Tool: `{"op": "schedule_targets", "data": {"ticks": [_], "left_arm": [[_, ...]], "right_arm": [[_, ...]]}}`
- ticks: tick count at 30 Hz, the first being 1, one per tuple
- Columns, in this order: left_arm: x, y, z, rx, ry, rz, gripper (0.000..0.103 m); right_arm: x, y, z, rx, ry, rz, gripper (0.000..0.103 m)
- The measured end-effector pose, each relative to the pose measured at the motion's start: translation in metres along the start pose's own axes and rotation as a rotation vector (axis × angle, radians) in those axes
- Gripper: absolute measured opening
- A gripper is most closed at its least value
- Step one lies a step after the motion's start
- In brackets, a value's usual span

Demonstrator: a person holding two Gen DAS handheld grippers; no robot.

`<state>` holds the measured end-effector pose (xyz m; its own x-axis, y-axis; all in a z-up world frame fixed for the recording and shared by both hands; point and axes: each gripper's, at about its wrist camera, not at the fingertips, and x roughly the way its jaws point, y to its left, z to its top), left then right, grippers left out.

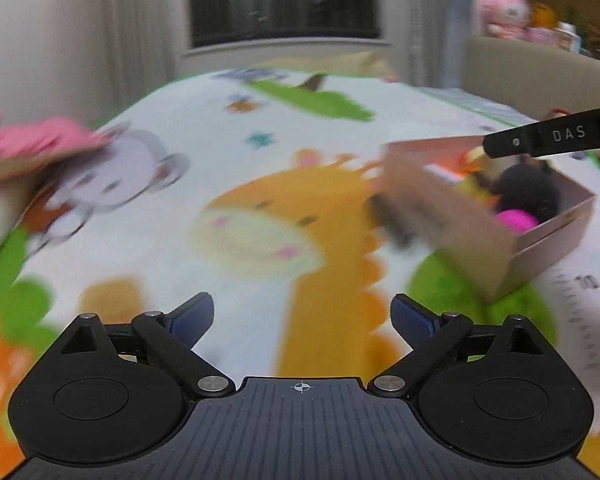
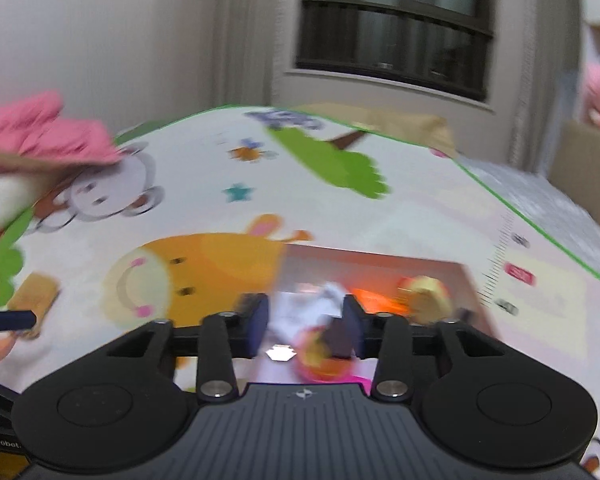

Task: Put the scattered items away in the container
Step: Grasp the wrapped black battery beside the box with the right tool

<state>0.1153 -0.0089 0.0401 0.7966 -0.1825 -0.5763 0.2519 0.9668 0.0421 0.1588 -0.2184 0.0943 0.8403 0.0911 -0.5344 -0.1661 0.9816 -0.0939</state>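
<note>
A pink-brown cardboard box (image 1: 452, 216) sits on the cartoon play mat (image 1: 260, 208) to my right. It holds a black fuzzy toy (image 1: 528, 192), a magenta ball (image 1: 516, 220) and yellow and orange items. My left gripper (image 1: 302, 316) is open and empty above the mat. My right gripper (image 2: 306, 326) hovers over the box (image 2: 380, 268); its jaws are partly apart with a blurred white item (image 2: 320, 304) between them. Whether they grip it I cannot tell. The right gripper's finger (image 1: 548, 138) reaches over the box in the left view.
A pink cloth on a beige and white thing (image 1: 24, 152) lies at the mat's left edge; it also shows in the right wrist view (image 2: 48, 136). Plush toys (image 1: 504, 12) sit on a chair at the back right. A window and wall stand behind the mat.
</note>
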Motion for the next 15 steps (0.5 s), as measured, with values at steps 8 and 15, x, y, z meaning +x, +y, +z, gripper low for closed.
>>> {"op": "schedule_targets", "data": {"ticks": [8, 15], "left_arm": [[-0.023, 0.066, -0.028, -0.148, -0.012, 0.02, 0.1], [-0.036, 0.092, -0.041, -0.217, -0.031, 0.009, 0.101]], "right_arm": [[0.063, 0.101, 0.0, -0.191, 0.108, -0.156, 0.03], [0.121, 0.118, -0.009, -0.256, 0.221, -0.286, 0.03]]}}
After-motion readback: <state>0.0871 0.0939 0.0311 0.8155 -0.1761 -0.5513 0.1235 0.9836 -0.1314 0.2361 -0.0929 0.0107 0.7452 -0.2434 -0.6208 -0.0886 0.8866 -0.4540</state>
